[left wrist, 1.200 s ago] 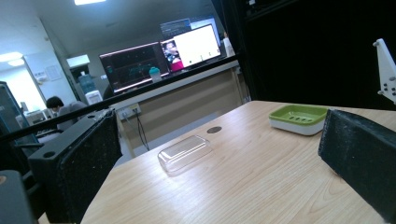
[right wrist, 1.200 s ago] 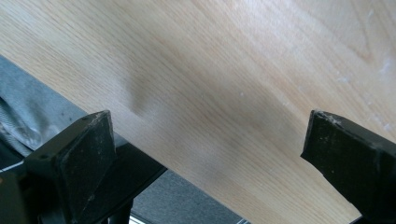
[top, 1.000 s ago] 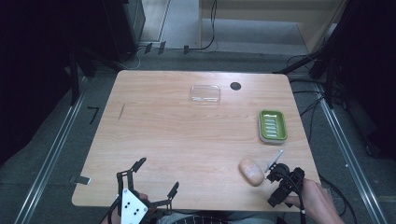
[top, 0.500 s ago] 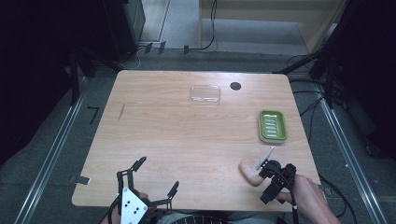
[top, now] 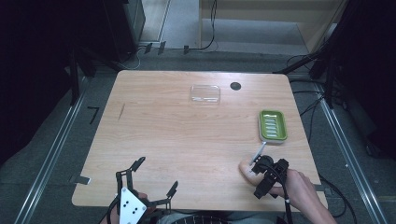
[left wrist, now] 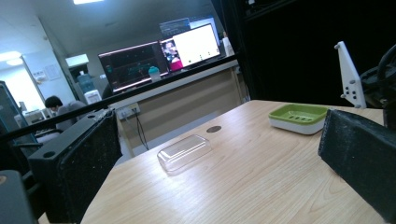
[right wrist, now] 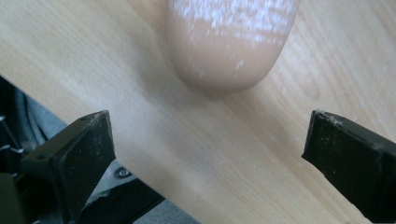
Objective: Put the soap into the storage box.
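Note:
A tan oval soap bar (top: 243, 169) lies near the front right of the wooden table (top: 163, 126). In the right gripper view the soap bar (right wrist: 231, 42) sits just beyond my jaws, which stand wide apart above the wood with nothing between them. My right gripper (top: 256, 171) hovers over the bar's right side, held by a hand, and partly hides it. My left gripper (top: 156, 175) rests open at the front left edge, away from everything. A green soap dish (top: 272, 126) stands behind the right gripper, and a clear plastic lid (top: 205, 94) lies at the back.
From the left gripper view the clear lid (left wrist: 183, 151) and green dish (left wrist: 298, 116) lie ahead across bare wood. A black round hole (top: 235, 86) sits by the lid. The table's front edge runs close under both grippers. Metal rails and cables flank the table.
My right gripper has moved left and forward over the soap bar, now covering part of it. The left gripper has stayed put.

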The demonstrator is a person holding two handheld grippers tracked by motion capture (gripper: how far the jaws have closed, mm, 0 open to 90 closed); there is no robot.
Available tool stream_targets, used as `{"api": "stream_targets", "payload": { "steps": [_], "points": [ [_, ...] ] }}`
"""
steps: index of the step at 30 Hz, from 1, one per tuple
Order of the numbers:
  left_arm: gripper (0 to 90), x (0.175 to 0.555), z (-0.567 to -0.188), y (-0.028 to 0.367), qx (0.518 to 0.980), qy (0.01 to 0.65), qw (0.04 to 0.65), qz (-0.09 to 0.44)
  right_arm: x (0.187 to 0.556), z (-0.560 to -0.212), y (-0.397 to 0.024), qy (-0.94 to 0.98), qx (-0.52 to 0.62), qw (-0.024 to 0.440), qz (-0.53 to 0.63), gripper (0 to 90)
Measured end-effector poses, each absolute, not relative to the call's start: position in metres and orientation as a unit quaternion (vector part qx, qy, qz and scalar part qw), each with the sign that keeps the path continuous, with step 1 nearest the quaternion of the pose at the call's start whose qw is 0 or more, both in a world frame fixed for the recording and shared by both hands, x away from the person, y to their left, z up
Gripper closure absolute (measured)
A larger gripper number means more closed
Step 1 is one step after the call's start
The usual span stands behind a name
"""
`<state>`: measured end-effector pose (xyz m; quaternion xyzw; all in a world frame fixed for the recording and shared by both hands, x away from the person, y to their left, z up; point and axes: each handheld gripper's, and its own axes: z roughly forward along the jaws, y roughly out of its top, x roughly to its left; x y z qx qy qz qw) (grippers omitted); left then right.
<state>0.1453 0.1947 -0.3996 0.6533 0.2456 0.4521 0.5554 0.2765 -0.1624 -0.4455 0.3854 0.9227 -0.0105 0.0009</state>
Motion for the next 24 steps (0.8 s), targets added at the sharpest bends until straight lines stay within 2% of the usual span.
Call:
{"api": "stream_targets", "payload": {
  "steps": [24],
  "points": [
    [0.0, 0.145, -0.400, 0.195, 0.652, 0.247, 0.556, 0.452, 0.300, -0.453, -0.140, 0.922, 0.387, -0.006, -0.006, 1.7]
  ]
}}
